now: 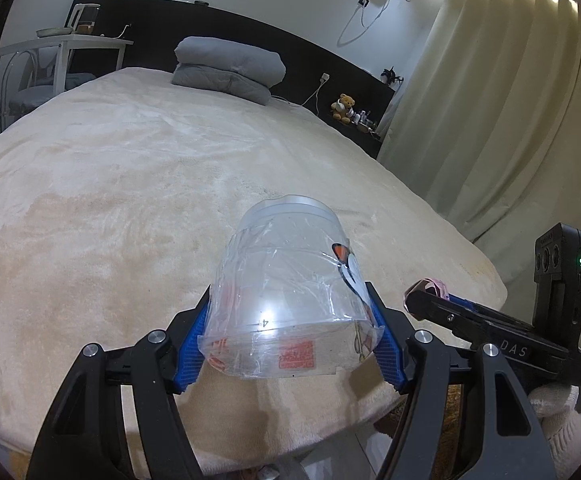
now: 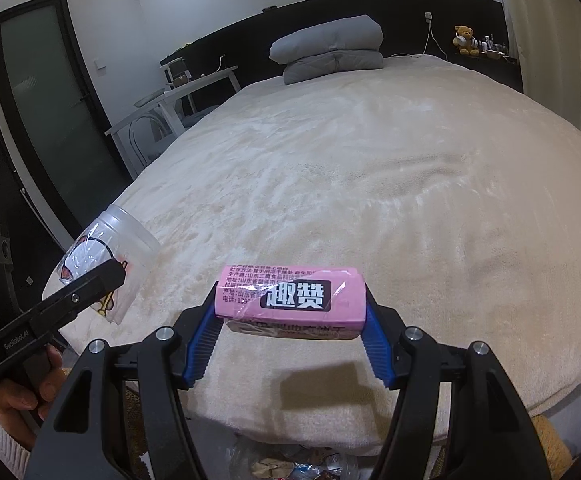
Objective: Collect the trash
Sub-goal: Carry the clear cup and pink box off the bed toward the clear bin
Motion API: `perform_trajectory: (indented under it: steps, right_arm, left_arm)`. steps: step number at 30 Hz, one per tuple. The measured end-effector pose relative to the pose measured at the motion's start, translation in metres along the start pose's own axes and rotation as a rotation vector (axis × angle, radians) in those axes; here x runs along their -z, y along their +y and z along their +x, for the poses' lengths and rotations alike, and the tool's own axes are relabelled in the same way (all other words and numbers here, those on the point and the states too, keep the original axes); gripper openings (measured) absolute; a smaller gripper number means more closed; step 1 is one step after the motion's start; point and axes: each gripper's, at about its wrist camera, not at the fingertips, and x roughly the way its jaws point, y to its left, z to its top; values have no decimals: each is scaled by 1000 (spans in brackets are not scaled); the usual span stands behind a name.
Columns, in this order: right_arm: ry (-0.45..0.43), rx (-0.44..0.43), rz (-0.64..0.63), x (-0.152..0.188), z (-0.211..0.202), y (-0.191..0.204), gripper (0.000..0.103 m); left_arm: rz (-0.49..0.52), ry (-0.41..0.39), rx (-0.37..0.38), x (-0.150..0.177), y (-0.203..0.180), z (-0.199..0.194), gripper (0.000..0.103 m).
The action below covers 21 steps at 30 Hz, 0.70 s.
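My left gripper [image 1: 290, 330] is shut on a clear plastic jar [image 1: 286, 292] with a torn printed label, held above the near edge of the bed. The jar also shows in the right wrist view [image 2: 102, 256], at the left. My right gripper [image 2: 290, 320] is shut on a pink snack packet [image 2: 292, 298] with black and white print, held over the foot of the bed. Its tip with the packet [image 1: 428, 289] shows at the right of the left wrist view. Below the grippers, a bin of wrappers and scraps [image 2: 290, 464] is partly visible.
A cream blanket covers the bed [image 1: 138, 184]. A folded grey duvet [image 1: 230, 68] lies at the head. A white side table [image 1: 62, 46] stands left of the bed. A teddy bear [image 1: 342, 107] sits on a black ledge, next to curtains [image 1: 502, 120]. A dark door [image 2: 46, 100] is at the left.
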Motion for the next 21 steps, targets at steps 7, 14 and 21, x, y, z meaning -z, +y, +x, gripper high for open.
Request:
perform_trajectory:
  steps: [7,14,21]
  right_arm:
    - [25,-13,20,22,-8,3,63]
    - [85,-33,-17,51,-11,17,63]
    - [123,-31,-33,63,-10,22,63]
  left_arm:
    - [-19,1,3,22,-7,-18,68]
    - [-57,-22,4,45,-12,-45,68]
    - [-62,-23,6,67,-24,-64,68]
